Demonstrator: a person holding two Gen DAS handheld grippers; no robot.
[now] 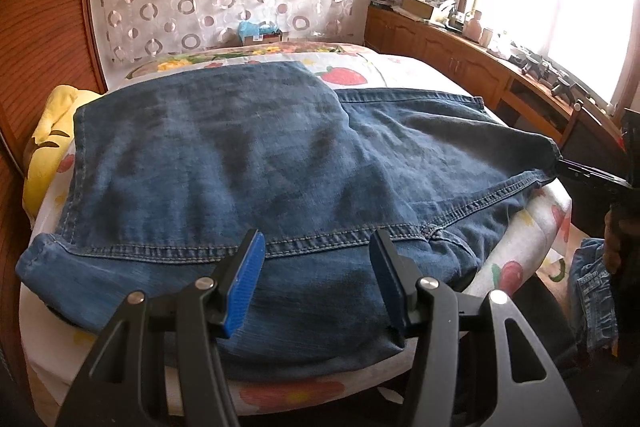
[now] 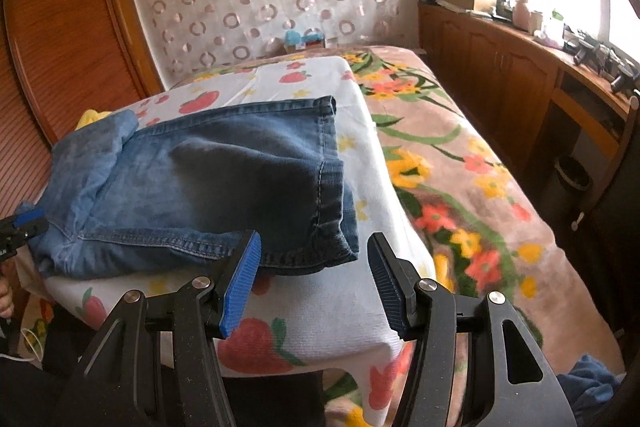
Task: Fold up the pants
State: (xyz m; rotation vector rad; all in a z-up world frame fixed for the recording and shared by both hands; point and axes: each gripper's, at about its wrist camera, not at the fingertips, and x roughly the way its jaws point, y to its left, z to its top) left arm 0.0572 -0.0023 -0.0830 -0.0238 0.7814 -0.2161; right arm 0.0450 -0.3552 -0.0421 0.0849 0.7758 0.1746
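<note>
Folded jeans (image 1: 248, 163) lie on a fruit-print cloth (image 2: 360, 155).
Left tongs (image 1: 318, 279) hover wide open, empty, over the jeans' near edge; right tongs (image 2: 314, 281) gape empty at their hem corner, above the flowered blanket (image 2: 480, 195).

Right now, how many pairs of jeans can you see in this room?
2. One pair of jeans lies folded on the strawberry-print cloth; another denim garment sits low at the right edge, partly hidden.
</note>
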